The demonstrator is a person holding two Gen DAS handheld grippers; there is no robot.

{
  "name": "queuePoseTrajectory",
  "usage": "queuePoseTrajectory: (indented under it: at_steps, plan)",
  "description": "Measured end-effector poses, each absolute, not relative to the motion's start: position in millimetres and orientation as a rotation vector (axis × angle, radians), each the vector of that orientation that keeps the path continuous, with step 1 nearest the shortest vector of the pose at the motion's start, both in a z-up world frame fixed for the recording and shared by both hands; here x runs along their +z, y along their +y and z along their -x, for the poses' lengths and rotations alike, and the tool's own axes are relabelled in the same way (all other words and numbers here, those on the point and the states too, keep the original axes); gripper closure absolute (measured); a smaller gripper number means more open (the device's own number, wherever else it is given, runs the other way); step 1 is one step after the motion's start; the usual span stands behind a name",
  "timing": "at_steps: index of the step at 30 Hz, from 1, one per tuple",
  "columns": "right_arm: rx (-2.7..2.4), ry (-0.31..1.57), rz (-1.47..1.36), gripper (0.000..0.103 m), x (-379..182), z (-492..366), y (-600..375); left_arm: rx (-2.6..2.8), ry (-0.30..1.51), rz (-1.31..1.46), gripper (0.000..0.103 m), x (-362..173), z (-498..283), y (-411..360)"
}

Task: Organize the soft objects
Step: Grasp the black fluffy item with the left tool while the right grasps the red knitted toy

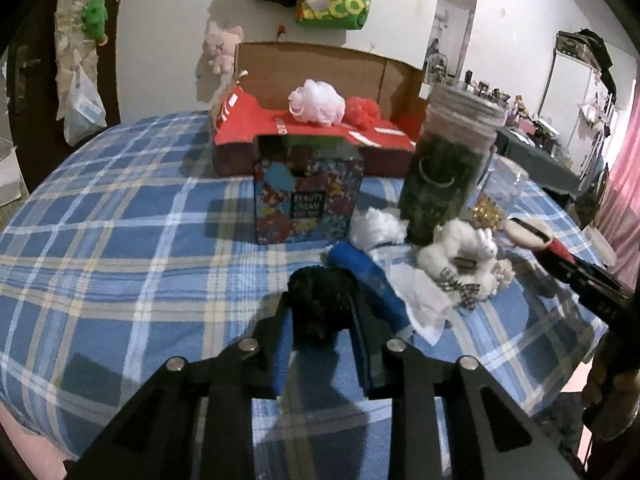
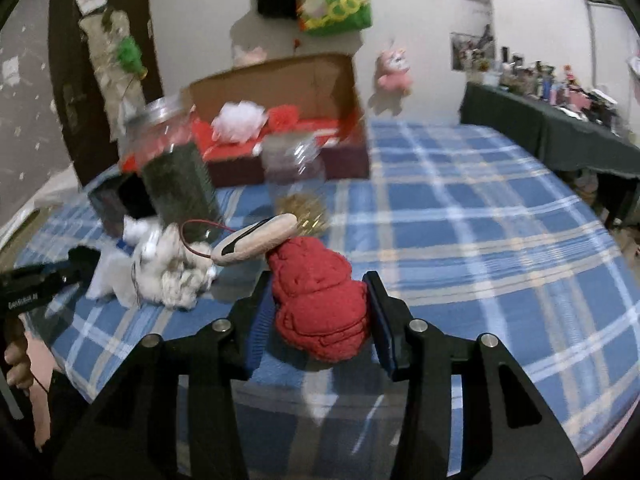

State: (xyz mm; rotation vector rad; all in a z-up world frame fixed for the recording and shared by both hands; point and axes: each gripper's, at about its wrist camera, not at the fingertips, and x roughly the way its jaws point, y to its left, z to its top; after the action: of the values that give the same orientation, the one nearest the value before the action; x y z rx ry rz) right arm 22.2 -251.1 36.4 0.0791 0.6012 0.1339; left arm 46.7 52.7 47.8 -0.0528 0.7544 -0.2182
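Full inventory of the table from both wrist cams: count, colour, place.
pompom: 1, black, between the left gripper's pads.
knit toy: 1, red, between the right gripper's pads.
plush: 1, white, checked bow, right of centre.
blue roll: 1, beside the pompom.
printed box: 1, multicolour, centre.
tall jar: 1, clear, dark green contents, right of the box.
cardboard box: 1, red-lined, at the back.
bath poufs: 2, white and red, in the cardboard box.
tablecloth: 1, blue plaid.
left gripper: 1, black, pressing the pompom.
right gripper: 1, black, pressing the knit toy.
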Motion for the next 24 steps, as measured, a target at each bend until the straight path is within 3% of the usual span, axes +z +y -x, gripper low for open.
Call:
queuePoseTrajectory:
  at_steps: [5, 11, 17, 24]
  plan:
    - [0.051, 0.53, 0.008, 0.061, 58, -16, -253, -0.217, 0.708, 0.031, 0.075, 62, -42, 49]
    - [-0.274, 0.348, 0.573, 0.061, 51, -5, -198, -0.233, 0.701, 0.031, 0.075, 65, -39, 46]
    - [-0.317, 0.297, 0.638, 0.06, 49, -1, -191, -0.234, 0.7, 0.033, 0.075, 65, -39, 46]
    - [-0.326, 0.227, 0.928, 0.06, 8, 7, -151, -0.242, 0.704, 0.036, 0.075, 63, -37, 45]
